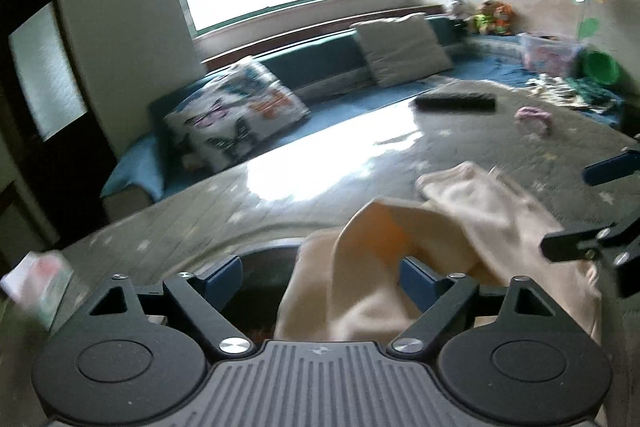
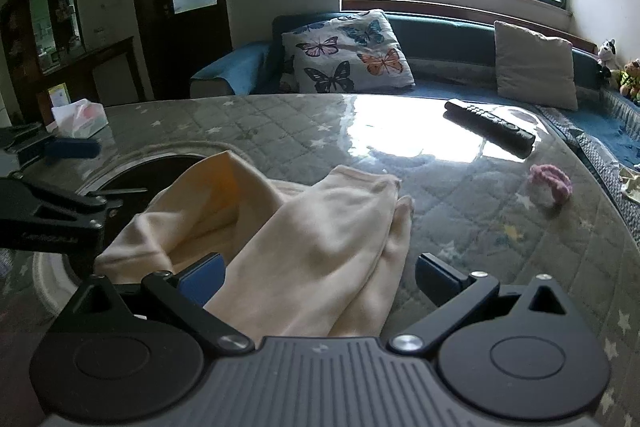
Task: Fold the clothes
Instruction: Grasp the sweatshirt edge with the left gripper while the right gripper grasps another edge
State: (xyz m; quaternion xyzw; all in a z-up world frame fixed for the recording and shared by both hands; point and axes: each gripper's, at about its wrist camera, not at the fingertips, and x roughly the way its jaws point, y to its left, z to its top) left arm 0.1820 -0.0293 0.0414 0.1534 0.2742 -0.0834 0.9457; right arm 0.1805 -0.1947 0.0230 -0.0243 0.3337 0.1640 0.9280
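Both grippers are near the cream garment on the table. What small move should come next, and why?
Probably close both grippers on the cloth. The left gripper and right gripper both stand open with the crumpled garment lying between their fingers, not yet pinched, so nothing can be lifted or folded.

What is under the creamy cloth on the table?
The cream cloth lies on the quilted table cover, partly over a dark round opening. Whatever else sits beneath it is hidden.

1 cream garment (image 2: 304,227), 2 cushions (image 2: 348,53), 1 remote (image 2: 490,127), 1 pink scrunchie (image 2: 550,183), 1 tissue box (image 2: 80,119)
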